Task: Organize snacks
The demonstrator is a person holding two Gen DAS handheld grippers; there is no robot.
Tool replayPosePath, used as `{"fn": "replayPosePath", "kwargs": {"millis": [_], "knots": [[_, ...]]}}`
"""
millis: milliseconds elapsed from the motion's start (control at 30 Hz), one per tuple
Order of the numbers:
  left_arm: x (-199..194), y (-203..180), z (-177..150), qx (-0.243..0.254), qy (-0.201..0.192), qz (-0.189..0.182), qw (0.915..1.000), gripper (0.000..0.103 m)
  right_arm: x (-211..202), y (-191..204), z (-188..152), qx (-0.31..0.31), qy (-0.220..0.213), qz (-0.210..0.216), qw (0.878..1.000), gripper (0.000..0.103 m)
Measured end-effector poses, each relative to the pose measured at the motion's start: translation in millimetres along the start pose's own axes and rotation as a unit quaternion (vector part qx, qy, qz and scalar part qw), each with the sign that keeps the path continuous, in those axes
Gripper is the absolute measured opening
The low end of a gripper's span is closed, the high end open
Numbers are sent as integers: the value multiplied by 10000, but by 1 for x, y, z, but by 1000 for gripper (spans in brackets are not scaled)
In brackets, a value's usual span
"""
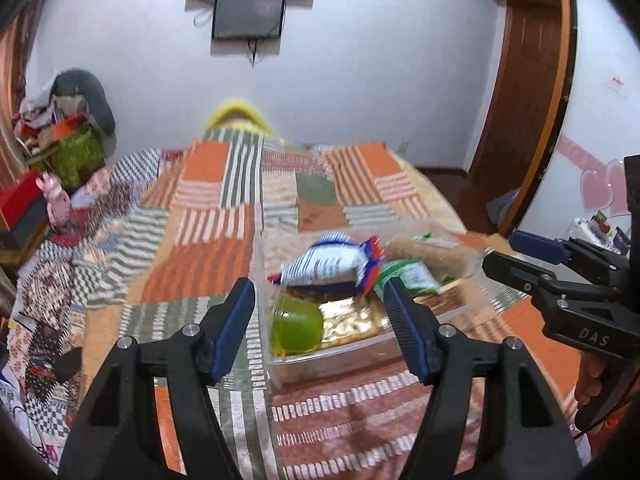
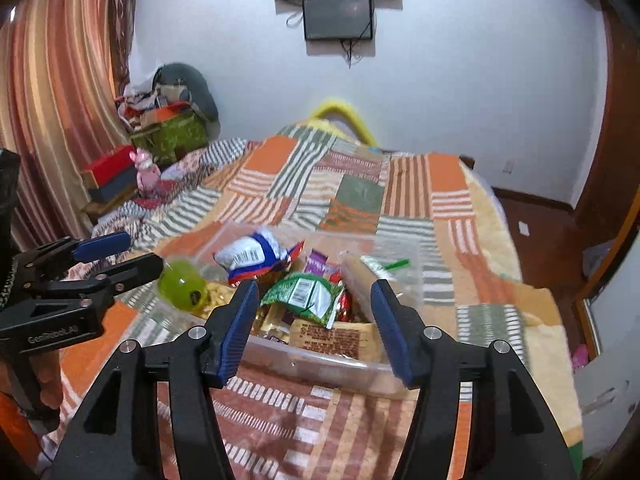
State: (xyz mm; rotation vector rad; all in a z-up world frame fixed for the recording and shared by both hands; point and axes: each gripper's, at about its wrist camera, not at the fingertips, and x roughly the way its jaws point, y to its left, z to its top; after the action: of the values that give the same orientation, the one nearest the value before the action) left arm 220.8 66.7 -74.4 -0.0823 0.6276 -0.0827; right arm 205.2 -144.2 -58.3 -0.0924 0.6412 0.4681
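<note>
A clear plastic bin (image 1: pixel 320 362) (image 2: pixel 320 360) sits on the bed and holds several snacks. A blue-and-white striped packet (image 1: pixel 328 266) (image 2: pixel 256 256) lies on top. A green cup (image 1: pixel 296 320) (image 2: pixel 182 286) sits at the bin's left end. A green packet (image 1: pixel 412 278) (image 2: pixel 306 294), a gold-wrapped pack (image 1: pixel 356 320) and a tan box (image 2: pixel 332 338) also lie inside. My left gripper (image 1: pixel 320 328) (image 2: pixel 132 254) is open and empty, just in front of the bin. My right gripper (image 2: pixel 312 328) (image 1: pixel 516 252) is open and empty, at the bin's near edge.
The bed carries an orange, grey and white patchwork blanket (image 1: pixel 224 208) (image 2: pixel 360 192). A yellow pillow (image 1: pixel 236 114) lies at its far end. Clutter, a red box (image 2: pixel 110 164) and a pink toy (image 2: pixel 144 168) stand at the left. A wooden door (image 1: pixel 524 80) is at the right.
</note>
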Motion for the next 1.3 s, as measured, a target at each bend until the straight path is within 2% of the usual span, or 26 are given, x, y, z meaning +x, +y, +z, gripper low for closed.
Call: {"fn": "replayPosePath", "kwargs": {"millis": [267, 400, 567, 733, 867, 1300], "knots": [[-90, -29, 11, 111, -965, 41, 9953, 69, -76, 5, 7, 2, -764, -46, 9971, 60], [-128, -43, 10, 165, -1416, 135, 9897, 75, -114, 9, 4, 50, -1192, 12, 9929, 65], [-157, -54, 6, 147, -1756, 162, 9842, 86, -137, 13, -1, 117, -1467, 77, 9891, 70], [-170, -62, -2, 183, -1905, 225, 9813, 98, -146, 20, -9, 95, -1625, 46, 9866, 88], [-174, -64, -7, 154, -1931, 216, 9808, 102, -150, 22, -14, 127, -1756, -71, 9844, 103], [-173, -66, -14, 144, -1909, 233, 9812, 103, -154, 23, -21, 172, -1823, -177, 9829, 103]]}}
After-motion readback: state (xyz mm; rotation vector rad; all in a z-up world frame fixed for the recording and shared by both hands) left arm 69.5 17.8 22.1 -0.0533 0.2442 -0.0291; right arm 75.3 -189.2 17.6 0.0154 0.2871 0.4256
